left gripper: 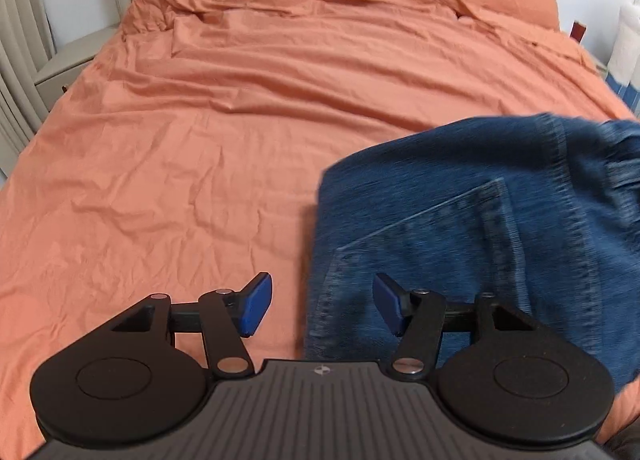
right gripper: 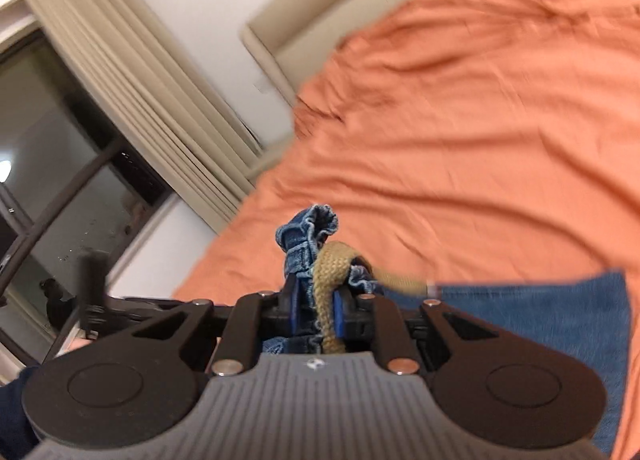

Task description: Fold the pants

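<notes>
While right gripper point(right gripper: 316, 312) is clamping bunched blue denim pants point(right gripper: 306, 236) waistband plus tan woven drawstring point(right gripper: 330, 272), left gripper point(left gripper: 322, 302) is hovering wide apart, gripping nothing, over rumpled orange bedsheet point(left gripper: 180, 140).

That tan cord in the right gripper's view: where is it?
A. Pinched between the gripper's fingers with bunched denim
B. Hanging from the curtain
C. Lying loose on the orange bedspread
A: the tan cord runs down between the closed right gripper alongside the bunched jeans.
</notes>
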`<state>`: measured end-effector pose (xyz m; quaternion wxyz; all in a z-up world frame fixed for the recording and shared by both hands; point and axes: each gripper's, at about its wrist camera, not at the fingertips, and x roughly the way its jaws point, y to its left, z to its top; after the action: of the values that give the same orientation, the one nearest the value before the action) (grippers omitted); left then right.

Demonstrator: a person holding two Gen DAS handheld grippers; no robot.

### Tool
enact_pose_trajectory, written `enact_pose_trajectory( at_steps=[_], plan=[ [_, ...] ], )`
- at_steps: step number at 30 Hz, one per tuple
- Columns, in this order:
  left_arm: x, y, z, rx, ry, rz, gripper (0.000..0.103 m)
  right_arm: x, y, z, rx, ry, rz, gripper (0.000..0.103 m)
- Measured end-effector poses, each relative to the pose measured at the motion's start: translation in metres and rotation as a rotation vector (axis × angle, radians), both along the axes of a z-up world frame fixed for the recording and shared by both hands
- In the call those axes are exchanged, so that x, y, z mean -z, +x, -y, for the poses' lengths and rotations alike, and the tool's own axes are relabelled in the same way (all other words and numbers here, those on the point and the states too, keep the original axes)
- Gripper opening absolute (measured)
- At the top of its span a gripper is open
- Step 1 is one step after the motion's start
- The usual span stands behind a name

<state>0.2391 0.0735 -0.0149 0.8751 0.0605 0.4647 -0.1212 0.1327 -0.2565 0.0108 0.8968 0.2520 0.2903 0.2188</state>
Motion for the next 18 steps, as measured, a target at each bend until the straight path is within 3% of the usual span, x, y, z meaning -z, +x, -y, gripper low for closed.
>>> enact_pose_trajectory(
  at_steps=[5, 7, 12, 16, 18],
  plan=[
    [0.002, 0.000, 0.017, 0.015, -0.041, 0.024, 0.069, -0.011, -0.017, 0.051, 0.131, 0.051, -0.008, 0.012],
    [0.011, 0.002, 0.027, 0.027, -0.061, 0.019, 0.069, 0.006, -0.021, 0.073, 0.191, 0.045, -0.080, 0.012],
    [0.041, 0.005, 0.049, 0.037, -0.076, 0.012, 0.067, 0.086, -0.018, 0.111, 0.337, 0.083, -0.331, 0.011],
    [0.059, 0.006, 0.057, 0.056, -0.055, 0.015, 0.067, 0.104, -0.015, 0.123, 0.364, 0.075, -0.387, 0.011],
    [0.065, 0.007, 0.061, 0.073, -0.013, 0.028, 0.067, 0.113, -0.011, 0.120, 0.378, 0.015, -0.419, 0.011]
  ],
)
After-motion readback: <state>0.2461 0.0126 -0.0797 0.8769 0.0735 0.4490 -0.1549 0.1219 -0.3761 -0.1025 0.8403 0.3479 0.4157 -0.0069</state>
